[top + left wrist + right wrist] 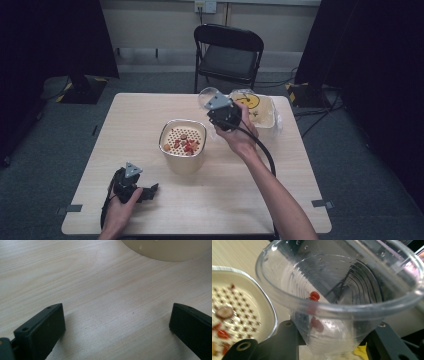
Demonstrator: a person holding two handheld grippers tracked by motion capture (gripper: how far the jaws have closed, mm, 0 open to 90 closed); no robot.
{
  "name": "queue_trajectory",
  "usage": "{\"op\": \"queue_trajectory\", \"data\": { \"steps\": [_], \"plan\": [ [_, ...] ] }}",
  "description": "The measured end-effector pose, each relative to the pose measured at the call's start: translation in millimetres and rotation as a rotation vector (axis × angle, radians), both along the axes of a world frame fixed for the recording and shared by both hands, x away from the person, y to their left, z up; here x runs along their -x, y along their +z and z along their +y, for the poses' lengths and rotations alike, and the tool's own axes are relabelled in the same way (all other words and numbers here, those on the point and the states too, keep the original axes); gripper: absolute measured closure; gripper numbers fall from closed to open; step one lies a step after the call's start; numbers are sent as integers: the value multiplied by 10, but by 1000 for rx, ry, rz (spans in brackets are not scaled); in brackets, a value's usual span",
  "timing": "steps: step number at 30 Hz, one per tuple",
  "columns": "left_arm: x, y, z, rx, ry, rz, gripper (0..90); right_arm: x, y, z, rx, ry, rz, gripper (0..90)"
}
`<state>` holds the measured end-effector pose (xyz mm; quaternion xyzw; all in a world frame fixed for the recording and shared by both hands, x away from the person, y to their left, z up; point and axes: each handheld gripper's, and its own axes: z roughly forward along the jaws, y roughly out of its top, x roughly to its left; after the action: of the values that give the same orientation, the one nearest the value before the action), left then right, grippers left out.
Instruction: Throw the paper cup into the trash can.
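My right gripper (pixel 215 103) is shut on a clear plastic cup (pixel 207 95), held tilted above the table just right of a cream container (pixel 182 150). In the right gripper view the cup (pixel 342 290) sits between both black jaws of the gripper (pixel 334 342), and a small red berry (pixel 315 295) clings to its inner wall. The container's perforated insert (pixel 234 312) holds red bits and a brown slice. My left gripper (pixel 150 192) rests low at the table's front left, open. In the left gripper view the left gripper (pixel 117 322) has bare tabletop between its jaws.
A pale tub in clear plastic with a yellow smiley face (pixel 255 107) stands at the back right of the table, behind my right hand. A black folding chair (pixel 227 50) stands beyond the far edge. The cream container's base (pixel 167 250) lies ahead of the left jaws.
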<state>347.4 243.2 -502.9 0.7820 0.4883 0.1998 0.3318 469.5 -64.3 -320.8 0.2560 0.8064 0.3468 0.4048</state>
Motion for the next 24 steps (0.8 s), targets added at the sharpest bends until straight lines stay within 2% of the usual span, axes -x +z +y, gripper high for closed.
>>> {"op": "queue_trajectory", "data": {
  "steps": [3, 5, 11, 18, 21, 24],
  "plan": [
    [0, 1, 1, -2, -2, 1, 0, -51, 82, -126, -120, 0, 55, 593],
    [0, 1, 2, -3, -2, 1, 0, -75, 132, -202, -171, -6, 75, 592],
    [0, 2, 3, -4, -3, 1, 0, -165, 252, -444, -279, -39, 125, 590],
    [0, 2, 2, -3, -2, 1, 0, -272, 411, -712, -348, -75, 148, 588],
    [0, 2, 3, -4, -3, 1, 0, -327, 505, -855, -410, -92, 160, 585],
    [0, 2, 2, -4, -3, 1, 0, -402, 540, -964, -418, -118, 174, 581]
  ]
}}
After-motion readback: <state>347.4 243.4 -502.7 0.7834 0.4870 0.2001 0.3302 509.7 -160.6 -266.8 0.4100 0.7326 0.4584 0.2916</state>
